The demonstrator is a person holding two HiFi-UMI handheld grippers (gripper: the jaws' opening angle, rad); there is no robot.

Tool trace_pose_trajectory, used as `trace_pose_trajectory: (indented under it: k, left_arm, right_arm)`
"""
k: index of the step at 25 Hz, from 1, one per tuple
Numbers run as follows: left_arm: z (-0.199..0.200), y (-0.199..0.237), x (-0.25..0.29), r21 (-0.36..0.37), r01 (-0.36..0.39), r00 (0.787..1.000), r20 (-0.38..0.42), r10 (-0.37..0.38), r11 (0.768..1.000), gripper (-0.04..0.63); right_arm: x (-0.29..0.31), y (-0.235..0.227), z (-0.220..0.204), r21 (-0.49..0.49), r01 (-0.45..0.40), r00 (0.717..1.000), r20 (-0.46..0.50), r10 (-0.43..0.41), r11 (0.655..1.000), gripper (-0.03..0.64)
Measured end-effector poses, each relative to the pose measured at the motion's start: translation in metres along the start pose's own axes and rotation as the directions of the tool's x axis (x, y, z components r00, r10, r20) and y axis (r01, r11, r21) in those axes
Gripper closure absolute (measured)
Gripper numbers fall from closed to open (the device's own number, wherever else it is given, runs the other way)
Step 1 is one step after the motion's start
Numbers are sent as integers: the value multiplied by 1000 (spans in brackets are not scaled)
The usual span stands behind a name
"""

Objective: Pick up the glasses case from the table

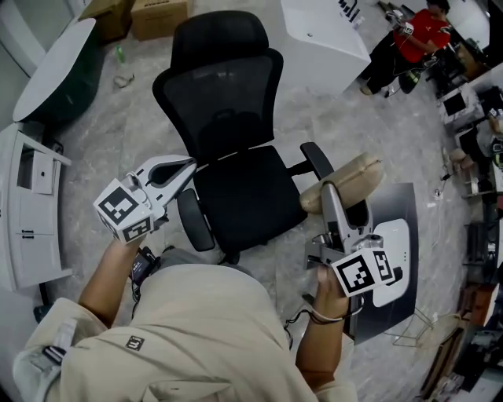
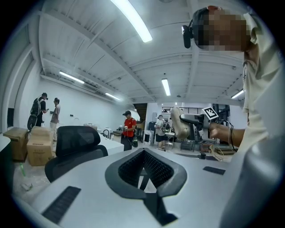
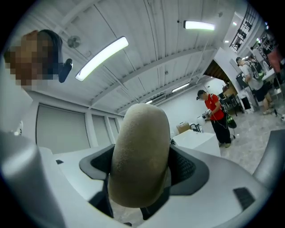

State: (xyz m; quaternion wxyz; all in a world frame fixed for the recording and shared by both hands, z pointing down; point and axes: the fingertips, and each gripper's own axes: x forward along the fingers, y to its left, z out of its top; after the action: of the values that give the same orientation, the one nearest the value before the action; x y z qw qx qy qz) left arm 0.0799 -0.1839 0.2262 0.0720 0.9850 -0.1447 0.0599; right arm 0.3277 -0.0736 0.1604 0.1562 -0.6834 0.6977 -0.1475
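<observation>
A beige, rounded glasses case (image 1: pixel 348 180) is held in the air above the floor, to the right of the chair seat. My right gripper (image 1: pixel 336 198) is shut on it. In the right gripper view the case (image 3: pixel 140 151) fills the space between the dark pads of my right gripper (image 3: pixel 141 165) and points upward. My left gripper (image 1: pixel 185 168) is raised over the chair's left armrest, jaws together and nothing between them. In the left gripper view my left gripper (image 2: pixel 144 171) shows its pads meeting, and the case (image 2: pixel 177 122) appears far off at the right.
A black mesh office chair (image 1: pixel 234 149) stands directly in front of me. A white desk (image 1: pixel 322 31) and a person in red (image 1: pixel 420 35) are at the back right. Cardboard boxes (image 1: pixel 157 14) sit at the back, a white cabinet (image 1: pixel 31 212) at the left.
</observation>
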Motion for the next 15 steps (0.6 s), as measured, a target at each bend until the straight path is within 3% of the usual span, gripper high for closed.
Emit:
trace_pose_trajectory:
  k: [4,8,15]
  left_arm:
    - [0,-1,5,3,10,1000,5,-10,1000,581]
    - [4,-2,8,-3,7,1000,5,-7,1000,581]
    - [7,5,5,5,-16,1000,18,16,1000,581]
  right_arm:
    - [-8,3,13,-118,62,998,13,-61,991,258]
    - [-16,7,26,-259,118,993,35,-113,959,258]
    - [-16,21,35,-363,106,994,34,-100,926,258]
